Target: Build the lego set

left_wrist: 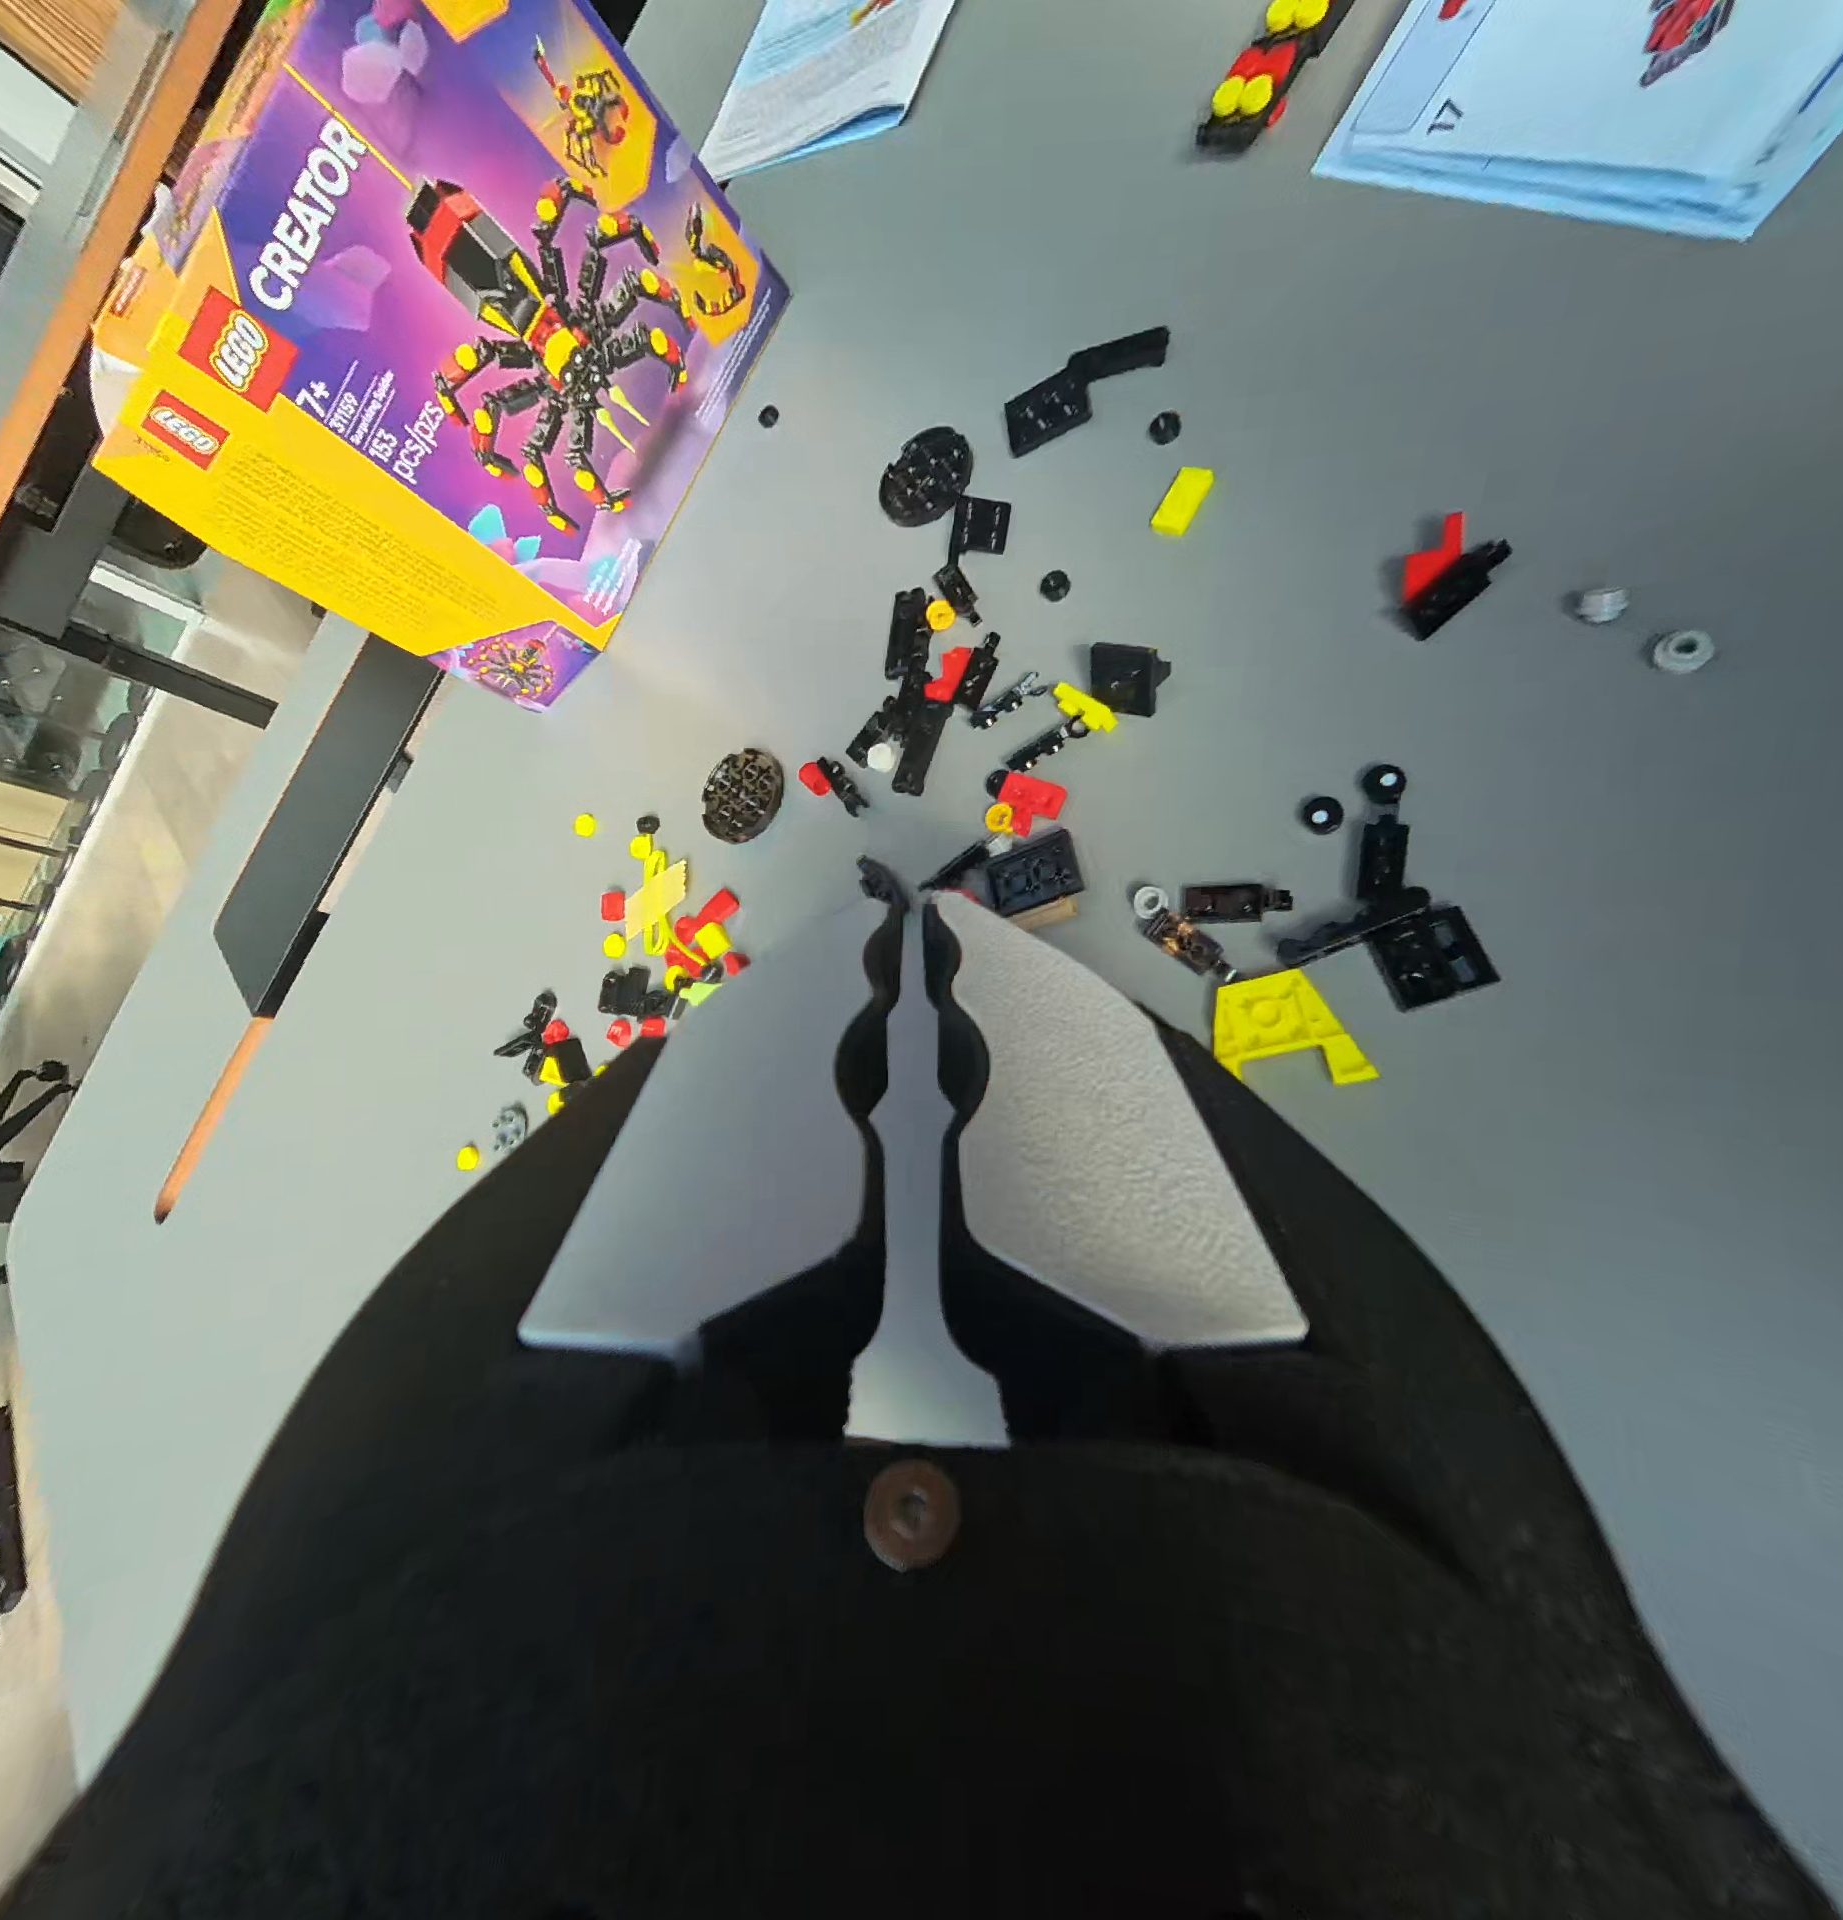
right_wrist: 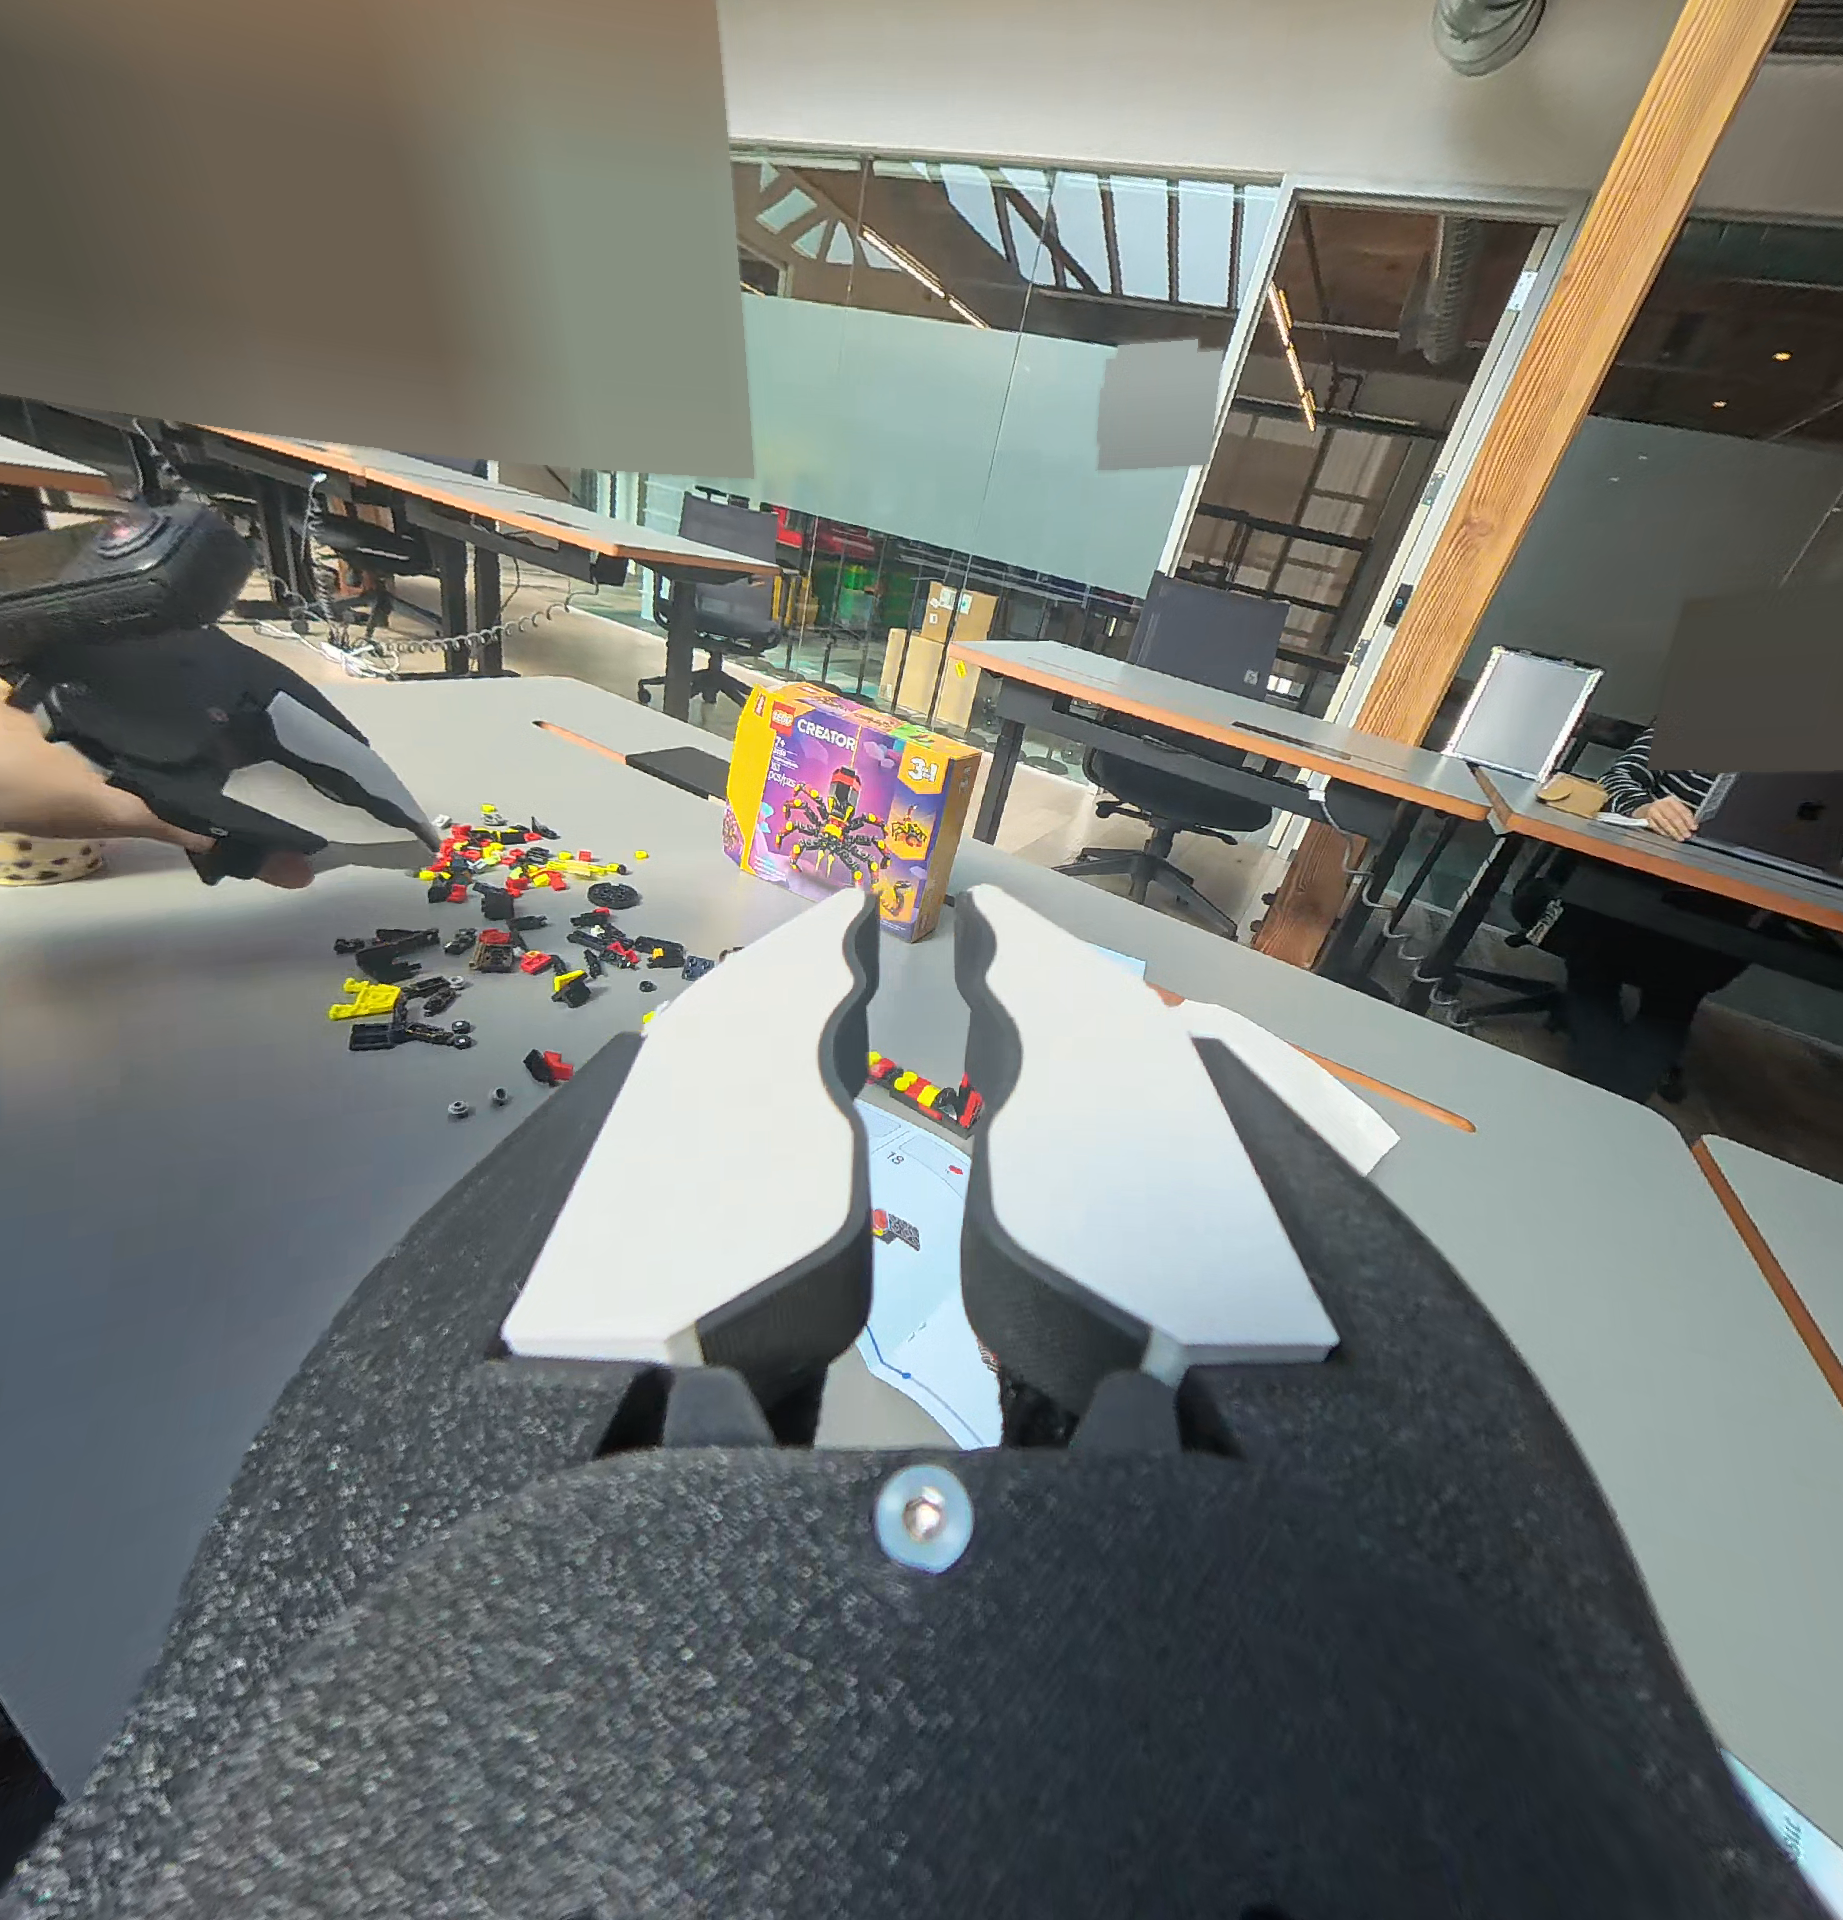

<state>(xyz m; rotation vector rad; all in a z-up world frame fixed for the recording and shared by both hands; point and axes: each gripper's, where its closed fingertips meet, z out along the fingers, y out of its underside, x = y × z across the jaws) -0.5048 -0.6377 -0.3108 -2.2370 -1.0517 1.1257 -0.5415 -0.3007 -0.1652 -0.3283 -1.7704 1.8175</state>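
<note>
Loose black, red and yellow Lego pieces (left_wrist: pixel 1000 727) lie scattered on the grey table (left_wrist: pixel 1571 1351). My left gripper (left_wrist: pixel 914 906) is shut, its tips down among them; a small black piece (left_wrist: pixel 875 879) lies against its left tip, and I cannot tell if it is pinched. The left gripper also shows in the right wrist view (right_wrist: pixel 431 834) at the pile's far edge. My right gripper (right_wrist: pixel 917 906) is open and empty, held above the open instruction booklet (right_wrist: pixel 912 1195) and a partly built black, red and yellow assembly (right_wrist: pixel 922 1091).
The purple and yellow set box (left_wrist: pixel 429 343) stands at the back of the table (right_wrist: pixel 855 800). A yellow wedge plate (left_wrist: pixel 1286 1023) lies right of my left fingers. A folded leaflet (left_wrist: pixel 823 73) lies beyond. A spotted tape roll (right_wrist: pixel 29 857) sits far left. One gripper's finger ends stand about 35 cm off the other's.
</note>
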